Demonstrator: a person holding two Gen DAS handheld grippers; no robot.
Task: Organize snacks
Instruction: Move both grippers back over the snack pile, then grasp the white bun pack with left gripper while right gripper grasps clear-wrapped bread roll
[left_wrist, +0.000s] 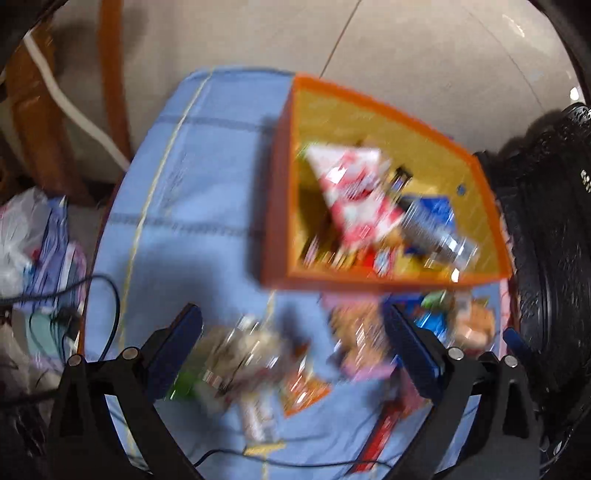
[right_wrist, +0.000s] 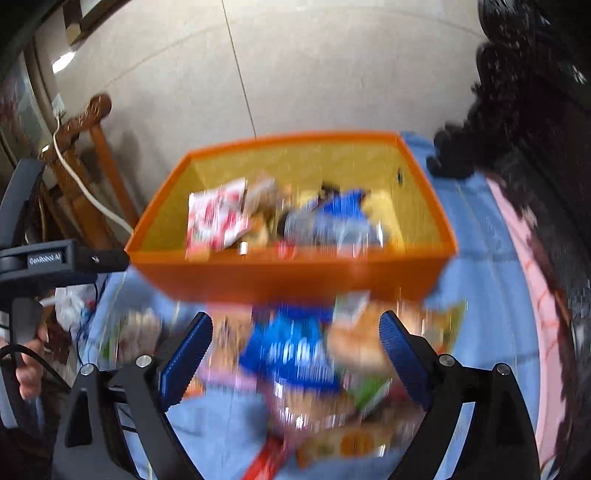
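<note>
Blue checked cloth (left_wrist: 207, 206) covers the table, pale tiled floor beyond; both views are motion-blurred, so labels are unreadable. Orange bin (left_wrist: 275, 206) sits on the cloth at the far side and already holds several packets: a red-and-white packet (left_wrist: 354, 195) on top, a blue-and-silver one (left_wrist: 432, 225) beside it, others beneath that cannot be told apart. A loose pile of snacks (right_wrist: 306, 373) lies on the cloth just in front of the bin's near wall, including a blue packet (right_wrist: 291, 350) and orange and green wrappers. Left gripper (left_wrist: 291, 354) has its jaws spread wide, nothing between them, over the scattered packets. Right gripper (right_wrist: 295, 354) is likewise wide and empty, over the blue packet. Judgement: task partly done; a good share of the snacks remains outside the bin.
</note>
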